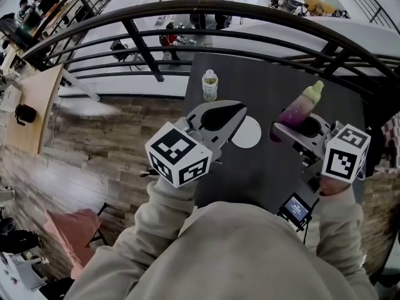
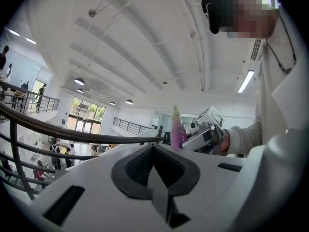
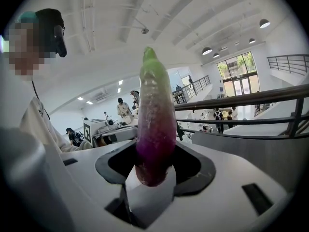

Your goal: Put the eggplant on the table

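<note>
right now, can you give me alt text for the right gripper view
The right gripper clamps the purple lower end of an eggplant, whose green tip stands up against a white ceiling. Behind it, a dark railing crosses the right side of the picture.

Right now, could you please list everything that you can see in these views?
eggplant: one, purple fading to a green tip, held in the right gripper above the table
bottle: one, clear with a pale cap, standing at the table's far edge
disc: one, white, flat on the table
screen device: one, dark with a lit screen, at the table's near edge
table: one, dark grey, beside the railing
railing: one, black, curving past the table's far side
left gripper: one, white, jaws together, empty
right gripper: one, white, shut on the eggplant
sleeves: two, beige, at the bottom of the head view
</note>
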Motion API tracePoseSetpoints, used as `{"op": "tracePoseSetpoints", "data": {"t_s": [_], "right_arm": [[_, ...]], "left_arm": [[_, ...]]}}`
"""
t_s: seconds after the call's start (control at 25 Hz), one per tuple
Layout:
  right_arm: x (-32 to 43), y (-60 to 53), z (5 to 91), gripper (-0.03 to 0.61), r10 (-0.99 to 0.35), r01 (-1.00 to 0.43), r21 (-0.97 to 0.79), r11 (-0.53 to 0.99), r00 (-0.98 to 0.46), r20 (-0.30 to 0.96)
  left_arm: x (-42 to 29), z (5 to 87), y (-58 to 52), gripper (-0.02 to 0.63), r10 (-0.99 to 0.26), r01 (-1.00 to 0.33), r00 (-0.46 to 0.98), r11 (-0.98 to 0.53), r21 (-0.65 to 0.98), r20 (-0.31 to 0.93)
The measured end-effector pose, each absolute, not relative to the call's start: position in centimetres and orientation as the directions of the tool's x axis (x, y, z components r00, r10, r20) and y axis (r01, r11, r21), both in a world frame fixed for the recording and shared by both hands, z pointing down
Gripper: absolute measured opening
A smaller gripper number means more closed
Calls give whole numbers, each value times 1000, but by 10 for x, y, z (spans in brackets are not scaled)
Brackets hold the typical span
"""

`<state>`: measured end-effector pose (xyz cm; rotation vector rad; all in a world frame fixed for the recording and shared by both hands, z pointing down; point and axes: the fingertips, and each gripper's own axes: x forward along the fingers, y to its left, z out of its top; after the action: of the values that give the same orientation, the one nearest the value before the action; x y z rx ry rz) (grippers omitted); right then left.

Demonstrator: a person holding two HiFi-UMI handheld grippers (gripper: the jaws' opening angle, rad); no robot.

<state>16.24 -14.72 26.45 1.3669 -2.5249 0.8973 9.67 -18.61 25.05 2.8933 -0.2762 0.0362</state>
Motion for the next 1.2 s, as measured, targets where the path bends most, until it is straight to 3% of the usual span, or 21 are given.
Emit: {"op": "tracePoseSetpoints", "data": {"t_s": [1.2], "right_arm": [[176,-161,409,235,-530,-755,-560,341,-646,549]], "left_arm": [[102,373,-186,5,-213,-261,964,-865,428,157]]}}
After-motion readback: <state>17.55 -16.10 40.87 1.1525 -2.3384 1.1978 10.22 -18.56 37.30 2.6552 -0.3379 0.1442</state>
